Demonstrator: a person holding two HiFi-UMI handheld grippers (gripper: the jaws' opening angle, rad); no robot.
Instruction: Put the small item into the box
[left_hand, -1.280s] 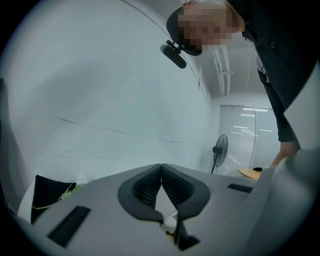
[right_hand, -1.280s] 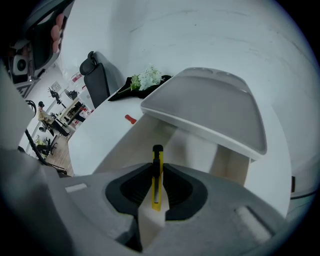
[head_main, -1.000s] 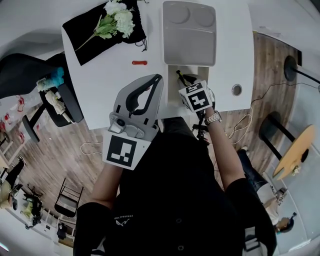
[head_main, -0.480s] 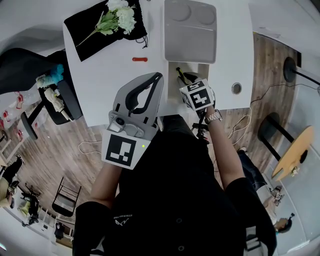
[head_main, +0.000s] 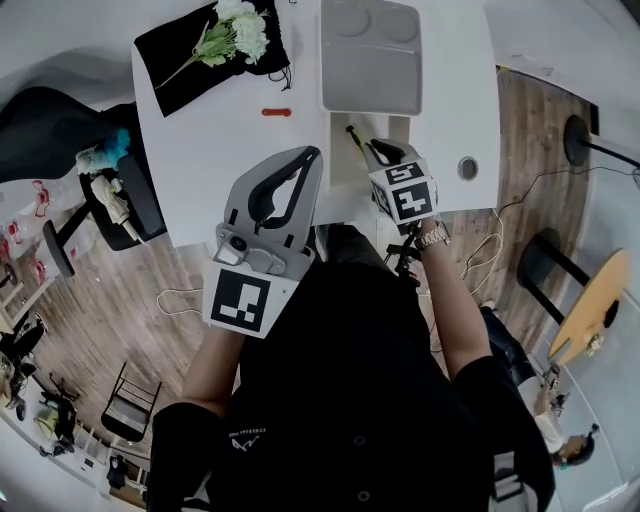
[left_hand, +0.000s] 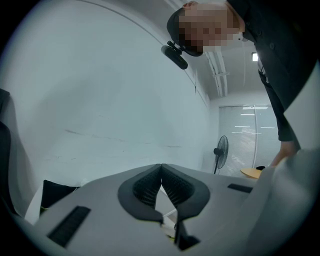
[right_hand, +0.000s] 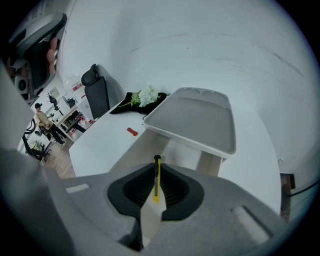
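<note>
The head view looks steeply down from above the person onto the white table (head_main: 200, 160). The left gripper view, tilted upward, faces a bare wall (left_hand: 100, 100). The right gripper view skims low and close over the table. With the head view it shares the grey-lidded box (right_hand: 192, 122), red item (right_hand: 131, 131) and yellow knife (right_hand: 157, 182) between its jaws.

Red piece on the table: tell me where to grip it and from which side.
Grip the red piece across its narrow middle, coming straight down. It lies flat on the white table, long and thin, with bare table all round, so fingers should straddle its short width. The left gripper is shut and empty, likely the one to use; the right gripper holds a yellow cutter.
</note>
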